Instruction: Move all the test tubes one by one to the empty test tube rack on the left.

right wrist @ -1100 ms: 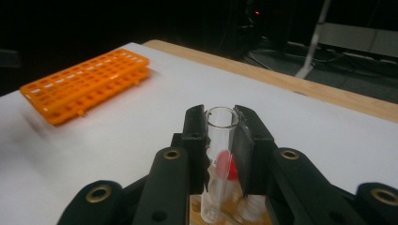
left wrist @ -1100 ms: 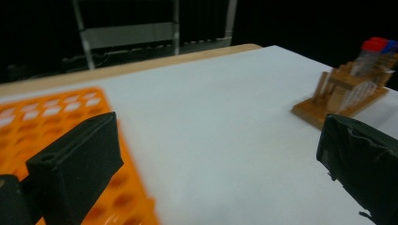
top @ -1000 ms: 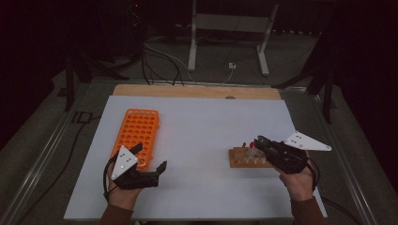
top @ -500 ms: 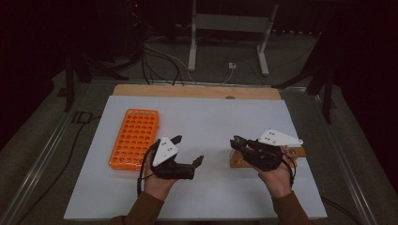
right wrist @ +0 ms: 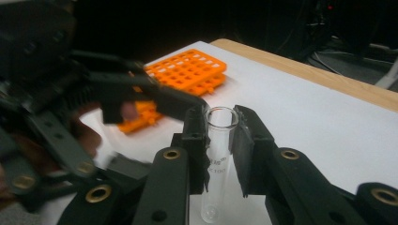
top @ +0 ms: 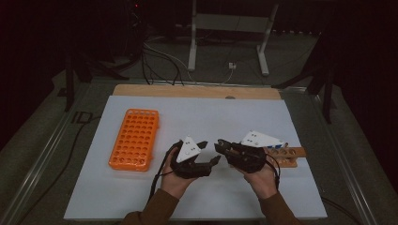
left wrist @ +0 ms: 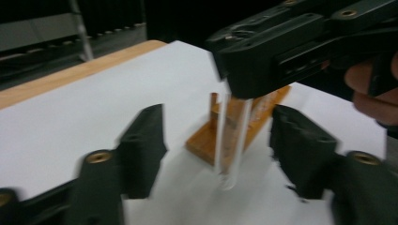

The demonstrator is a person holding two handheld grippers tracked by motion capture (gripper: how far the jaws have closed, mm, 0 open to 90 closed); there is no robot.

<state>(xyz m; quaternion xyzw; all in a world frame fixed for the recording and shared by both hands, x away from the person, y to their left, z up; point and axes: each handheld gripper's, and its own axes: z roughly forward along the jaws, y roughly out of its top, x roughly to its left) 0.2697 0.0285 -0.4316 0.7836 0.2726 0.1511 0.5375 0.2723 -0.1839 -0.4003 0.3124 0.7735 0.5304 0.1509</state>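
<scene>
- Two grippers meet at lower centre of the high view; the right gripper [top: 220,145] is clamped near the rim of a clear test tube [right wrist: 217,159]; the tube hangs upright, its long axis vertical, above the white mat [top: 211,117]
- The left gripper [left wrist: 218,136] has its jaws spread wide, one either side of the tube without touching; it is the nearer taker for a handover, I judge
- The wooden rack [top: 287,156], right of centre, holds what look like blue-capped tubes; the orange rack [top: 136,138], at left, looks empty
</scene>
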